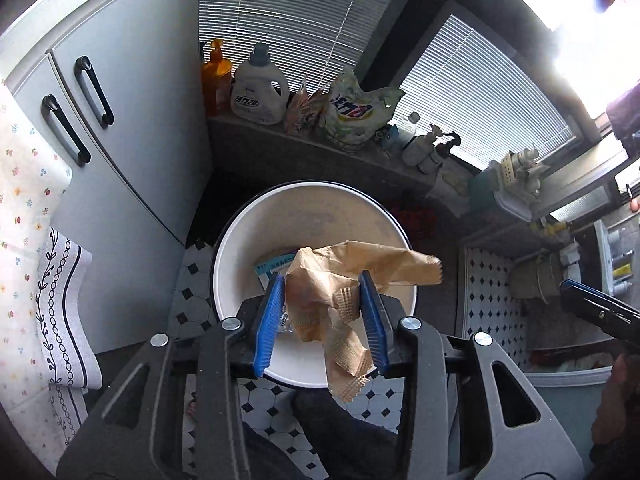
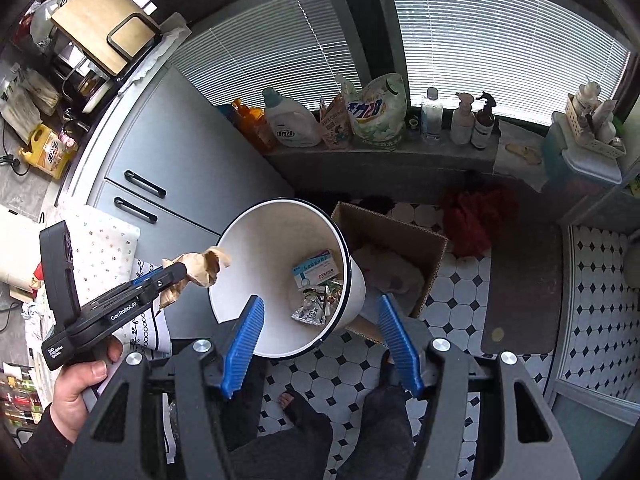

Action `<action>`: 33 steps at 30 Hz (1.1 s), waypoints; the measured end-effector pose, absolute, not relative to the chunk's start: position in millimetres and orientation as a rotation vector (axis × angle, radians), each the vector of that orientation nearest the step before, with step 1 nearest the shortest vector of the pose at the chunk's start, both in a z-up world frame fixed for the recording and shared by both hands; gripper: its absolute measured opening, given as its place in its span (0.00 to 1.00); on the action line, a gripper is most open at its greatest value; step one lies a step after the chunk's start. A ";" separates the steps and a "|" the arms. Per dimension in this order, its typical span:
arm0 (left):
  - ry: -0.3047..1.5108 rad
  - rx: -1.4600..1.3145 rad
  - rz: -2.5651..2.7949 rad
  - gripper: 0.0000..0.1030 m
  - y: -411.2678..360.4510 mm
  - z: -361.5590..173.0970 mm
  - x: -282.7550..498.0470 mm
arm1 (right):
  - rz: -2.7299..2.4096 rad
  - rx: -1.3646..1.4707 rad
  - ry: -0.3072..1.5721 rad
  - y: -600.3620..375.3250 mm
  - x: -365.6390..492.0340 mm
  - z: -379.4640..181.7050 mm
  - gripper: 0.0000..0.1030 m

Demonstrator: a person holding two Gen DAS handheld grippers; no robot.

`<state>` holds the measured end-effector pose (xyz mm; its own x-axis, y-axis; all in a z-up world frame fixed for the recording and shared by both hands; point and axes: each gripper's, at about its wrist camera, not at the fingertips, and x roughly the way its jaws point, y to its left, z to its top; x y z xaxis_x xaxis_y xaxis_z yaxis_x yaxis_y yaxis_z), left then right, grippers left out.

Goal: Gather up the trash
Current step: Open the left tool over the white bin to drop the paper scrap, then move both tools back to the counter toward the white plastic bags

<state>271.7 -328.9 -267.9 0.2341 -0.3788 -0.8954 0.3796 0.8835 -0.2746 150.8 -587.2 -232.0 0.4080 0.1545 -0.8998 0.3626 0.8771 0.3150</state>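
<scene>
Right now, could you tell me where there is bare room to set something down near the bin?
Free: the tiled floor between the cardboard box and dark mat, and the sill patch right of the pump bottles. Crowded: the sill's left end, with detergent jug and bags. The white bin holds litter.

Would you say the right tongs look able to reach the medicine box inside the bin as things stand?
Probably yes: the right tongs are open and empty above the bin, whose mouth is uncovered, and the medicine box lies exposed.

Window ledge (image 2: 380, 156): orange bottle (image 2: 252, 124), white detergent jug (image 2: 290, 120), detergent bag (image 2: 380, 110), pump bottles (image 2: 472, 120). Open cardboard box (image 2: 400, 248) on tiled floor (image 2: 452, 292). Grey cabinet (image 2: 168, 152) at left.
</scene>
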 end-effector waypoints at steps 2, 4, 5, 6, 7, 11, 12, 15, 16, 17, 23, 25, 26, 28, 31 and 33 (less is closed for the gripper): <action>1.219 0.002 -0.514 0.49 -327.7 -264.7 272.2 | -0.139 0.515 1.154 -587.1 151.1 -231.6 0.58; 1.210 -0.004 -0.509 0.53 -324.6 -260.7 272.6 | -0.138 0.514 1.151 -586.5 153.0 -230.7 0.60; 1.207 -0.006 -0.506 0.55 -322.3 -258.5 272.8 | -0.137 0.513 1.149 -585.4 154.4 -229.7 0.61; 1.203 -0.007 -0.502 0.56 -320.4 -255.9 272.8 | -0.135 0.509 1.146 -584.4 156.1 -228.5 0.62; 1.197 -0.009 -0.497 0.59 -317.6 -252.8 272.8 | -0.132 0.505 1.142 -582.1 158.0 -227.3 0.63; 1.145 -0.032 -0.470 0.73 -301.4 -235.0 273.4 | -0.096 0.491 1.119 -571.1 168.1 -216.5 0.71; 1.129 -0.042 -0.460 0.75 -296.0 -230.0 273.7 | -0.083 0.482 1.111 -567.3 171.5 -212.4 0.73; 1.087 -0.078 -0.424 0.81 -276.5 -215.1 274.5 | -0.048 0.444 1.079 -553.3 182.6 -197.8 0.81; 1.074 -0.087 -0.409 0.83 -270.3 -209.8 274.2 | -0.038 0.433 1.068 -549.0 186.4 -193.3 0.83; 1.060 -0.092 -0.394 0.85 -264.1 -204.5 274.1 | -0.028 0.423 1.057 -543.9 190.3 -188.5 0.85; 0.983 -0.112 -0.308 0.93 -226.4 -169.6 270.5 | 0.008 0.381 0.985 -515.2 210.5 -160.1 0.92; 0.952 -0.123 -0.284 0.94 -213.3 -158.4 266.6 | 0.025 0.365 0.956 -504.6 216.0 -150.3 0.92; 0.939 -0.128 -0.272 0.94 -206.3 -153.2 265.3 | 0.033 0.354 0.941 -499.1 218.7 -145.6 0.92; 0.915 -0.138 -0.244 0.94 -192.7 -144.0 261.8 | 0.044 0.333 0.910 -487.5 223.7 -136.4 0.92; 0.881 -0.158 -0.198 0.94 -170.6 -133.2 255.5 | 0.066 0.306 0.876 -468.7 230.5 -124.7 0.92; 0.862 -0.175 -0.168 0.94 -154.3 -126.4 250.5 | 0.084 0.288 0.859 -455.2 235.1 -118.1 0.92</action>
